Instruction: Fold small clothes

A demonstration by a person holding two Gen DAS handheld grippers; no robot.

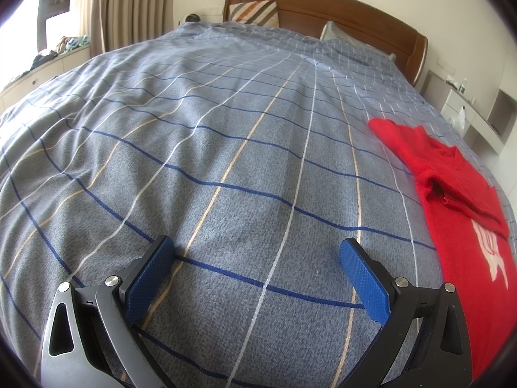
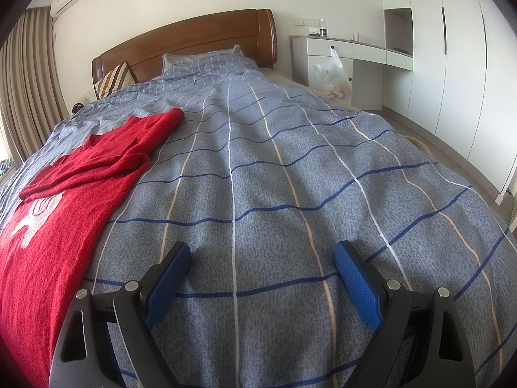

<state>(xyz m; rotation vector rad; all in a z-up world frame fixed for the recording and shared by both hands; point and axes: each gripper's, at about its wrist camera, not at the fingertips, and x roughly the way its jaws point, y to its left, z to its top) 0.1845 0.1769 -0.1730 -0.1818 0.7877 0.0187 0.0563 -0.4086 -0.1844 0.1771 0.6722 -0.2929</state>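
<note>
A red knit sweater (image 1: 458, 194) with a white motif lies flat on the grey checked bed cover, at the right edge of the left wrist view. It also shows at the left of the right wrist view (image 2: 74, 187), with one sleeve folded across its chest. My left gripper (image 1: 257, 250) is open and empty, above bare cover to the left of the sweater. My right gripper (image 2: 261, 253) is open and empty, above bare cover to the right of the sweater.
The bed cover (image 1: 226, 148) fills both views. A wooden headboard (image 2: 194, 38) and pillows (image 1: 255, 13) are at the far end. A white desk (image 2: 349, 51) with a hanging plastic bag (image 2: 332, 74) and wardrobes stand right of the bed. Curtains (image 1: 126, 6) and a cluttered window bench are on the left.
</note>
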